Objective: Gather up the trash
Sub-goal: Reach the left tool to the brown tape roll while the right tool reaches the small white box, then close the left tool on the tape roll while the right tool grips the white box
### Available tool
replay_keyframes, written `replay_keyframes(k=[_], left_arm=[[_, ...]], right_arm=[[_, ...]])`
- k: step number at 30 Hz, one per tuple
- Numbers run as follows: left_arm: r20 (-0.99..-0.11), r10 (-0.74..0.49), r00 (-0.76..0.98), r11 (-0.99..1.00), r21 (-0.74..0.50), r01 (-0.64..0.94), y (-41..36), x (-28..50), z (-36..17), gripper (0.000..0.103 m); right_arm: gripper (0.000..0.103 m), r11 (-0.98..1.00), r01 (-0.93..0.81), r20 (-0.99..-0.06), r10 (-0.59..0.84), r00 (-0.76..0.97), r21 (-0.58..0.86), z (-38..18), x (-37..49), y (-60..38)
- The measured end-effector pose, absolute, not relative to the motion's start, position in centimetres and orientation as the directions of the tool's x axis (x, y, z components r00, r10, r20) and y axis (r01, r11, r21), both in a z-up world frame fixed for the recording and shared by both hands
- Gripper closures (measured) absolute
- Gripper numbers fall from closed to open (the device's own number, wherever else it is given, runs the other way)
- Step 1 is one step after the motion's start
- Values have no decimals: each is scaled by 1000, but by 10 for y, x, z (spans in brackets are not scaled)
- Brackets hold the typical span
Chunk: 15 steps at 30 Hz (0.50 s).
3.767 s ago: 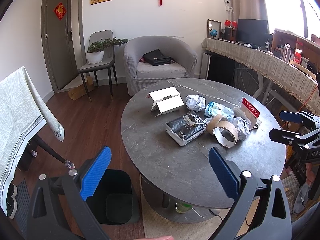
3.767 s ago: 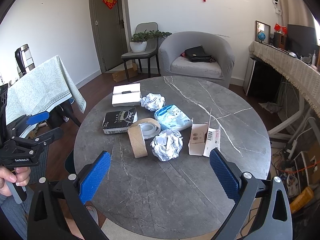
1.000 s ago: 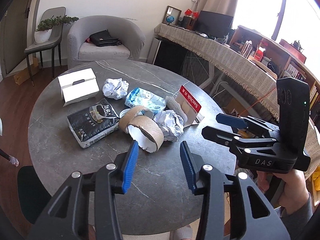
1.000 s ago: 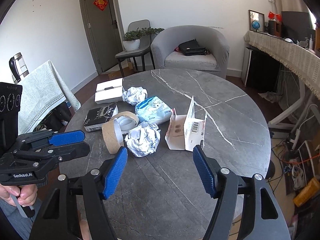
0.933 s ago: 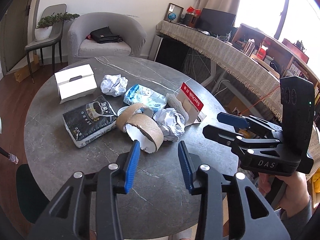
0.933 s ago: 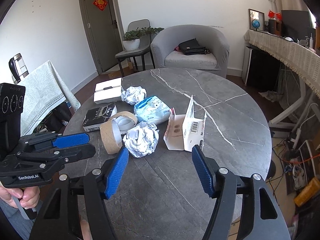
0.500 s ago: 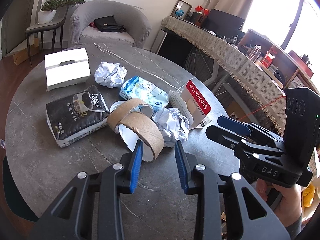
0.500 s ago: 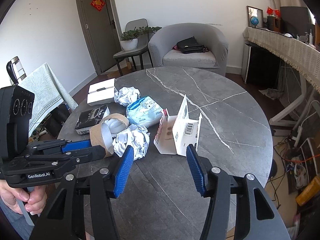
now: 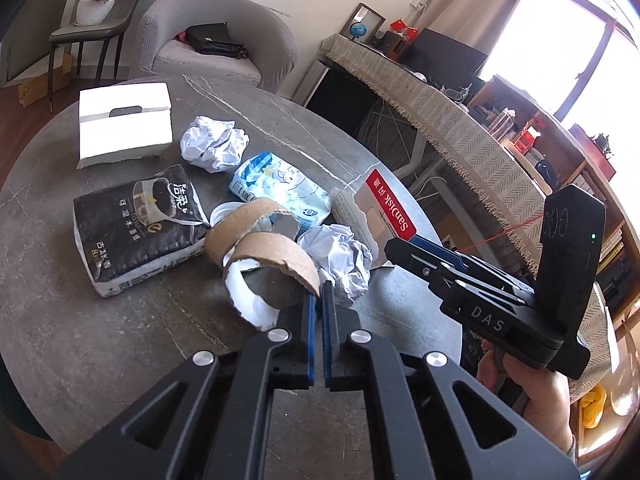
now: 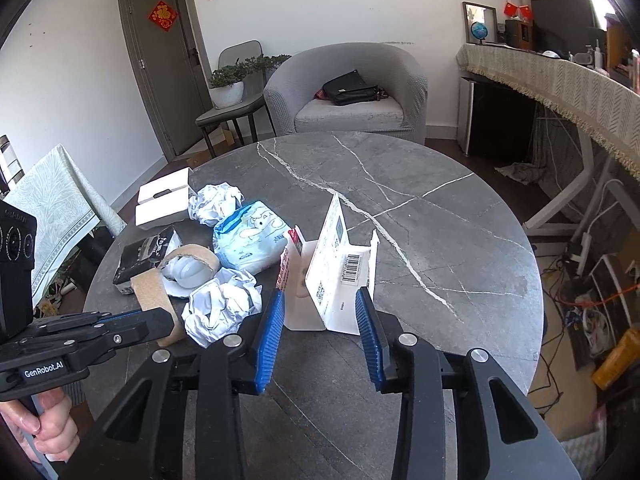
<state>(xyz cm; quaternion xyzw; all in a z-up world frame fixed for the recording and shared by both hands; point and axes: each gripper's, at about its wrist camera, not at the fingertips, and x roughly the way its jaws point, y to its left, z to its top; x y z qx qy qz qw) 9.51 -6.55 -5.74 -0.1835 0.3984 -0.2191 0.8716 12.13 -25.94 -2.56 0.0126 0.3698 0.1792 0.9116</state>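
Your left gripper (image 9: 318,300) has just closed on the cardboard ring's (image 9: 276,264) near rim. Your right gripper (image 10: 318,316), half-narrowed and closing, straddles the torn white box (image 10: 340,280) standing just beyond, pads not yet pressing.

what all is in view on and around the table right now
table: 1, grey marble, round, centre
white box: 1, white, far left of the table
crumpled paper balls: 2, white, one by the white box, one beside the cardboard ring
black tissue pack: 1, black, left of the ring
blue wipes pack: 1, blue and white, middle of the pile
torn cardboard ring: 1, brown, front of the pile
opened card package: 1, white and red, standing right of the pile
armchair: 1, grey, behind the table, black bag on the seat
left tongs: 1, pinching the ring's wall
right tongs: 1, either side of the package, just closing
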Motion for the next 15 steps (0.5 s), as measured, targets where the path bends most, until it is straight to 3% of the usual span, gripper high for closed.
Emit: replay_keyframes(k=[3,14,15], left_arm=[[-610,-541,579,830,-500,247,-66,91,-57,100],[-588,-554,589,828,-464,315,-63,71,-41,100],[-588,-552,592,830,-457,320,-62,69,-40,100]], right_arm=[[73,948,-303,-686,287,669,101,-30,126,-254],[73,952,-294,-697,270,664,89,-34,138,-242],[79,953,-291,-700,265,664,84,-34,139,-242]])
